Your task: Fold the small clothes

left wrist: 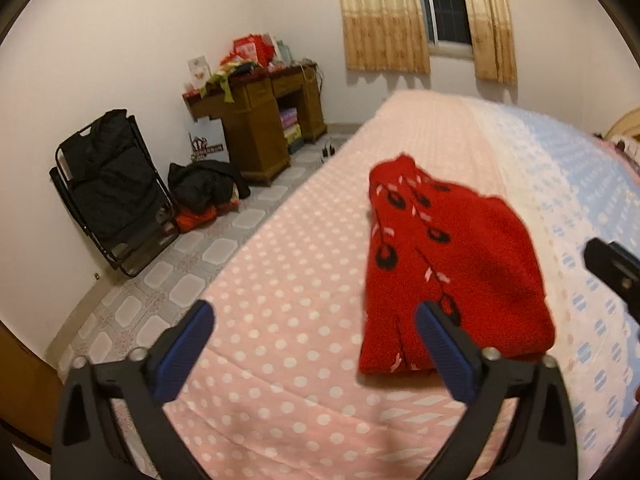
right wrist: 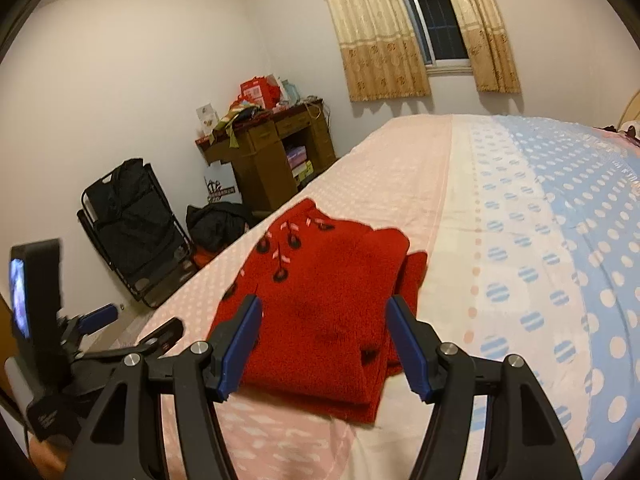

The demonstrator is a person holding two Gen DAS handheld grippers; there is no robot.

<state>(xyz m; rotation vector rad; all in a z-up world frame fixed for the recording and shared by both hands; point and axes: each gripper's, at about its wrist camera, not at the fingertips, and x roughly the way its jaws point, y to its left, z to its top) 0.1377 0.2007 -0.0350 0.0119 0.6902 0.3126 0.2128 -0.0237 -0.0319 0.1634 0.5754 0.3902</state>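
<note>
A small red knitted garment point(left wrist: 448, 264) with black and white cherry patterns lies folded on the bed point(left wrist: 280, 320). In the right wrist view the same red garment point(right wrist: 320, 304) sits just beyond the fingertips. My left gripper point(left wrist: 316, 320) hangs open above the pink bedspread, left of the garment, holding nothing. My right gripper point(right wrist: 320, 320) is open too, raised over the near edge of the garment, its blue pads point(right wrist: 404, 344) apart from the cloth. The right gripper point(left wrist: 612, 272) shows at the right edge of the left wrist view, and the left gripper point(right wrist: 132, 328) at the lower left of the right wrist view.
The bed's cover is pink with white dots on the left and blue dotted point(right wrist: 560, 240) on the right. Beyond the bed's left edge lie a tiled floor point(left wrist: 160, 280), a folded black chair point(left wrist: 112, 188), dark bags point(left wrist: 204, 188) and a cluttered wooden desk point(left wrist: 260, 128). A curtained window point(left wrist: 444, 8) is behind.
</note>
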